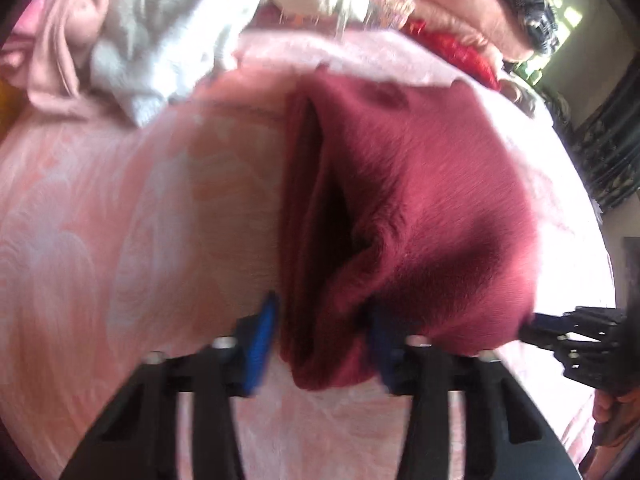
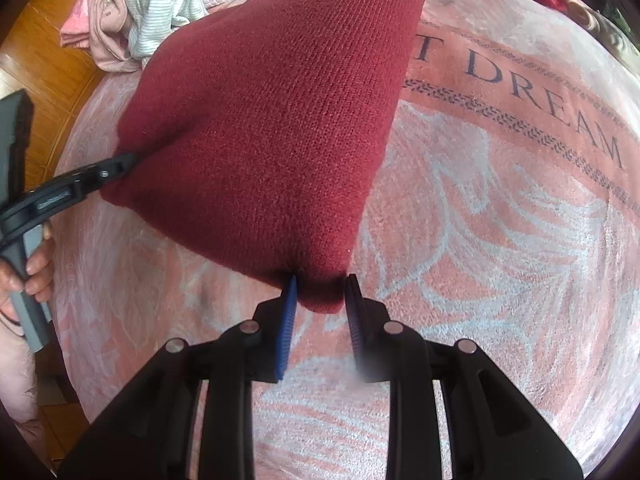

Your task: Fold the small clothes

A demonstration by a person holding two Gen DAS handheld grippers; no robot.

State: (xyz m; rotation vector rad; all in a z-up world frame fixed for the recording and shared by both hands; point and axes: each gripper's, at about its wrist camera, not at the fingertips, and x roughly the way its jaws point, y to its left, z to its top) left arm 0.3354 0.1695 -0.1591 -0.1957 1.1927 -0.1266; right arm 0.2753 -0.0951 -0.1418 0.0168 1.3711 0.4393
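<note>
Down on the pink patterned blanket [image 2: 500, 240], printed with the letters "DREAM", a maroon knitted garment [image 2: 272, 120] is stretched between two grippers. Right gripper [image 2: 320, 292] is clamped on one near corner of the knit. Left gripper [image 1: 320, 320] has a bunched fold between its blue pads [image 1: 262, 340] and appears closed on the other corner. Beyond lies a pile of pale clothes [image 2: 152, 4].
</note>
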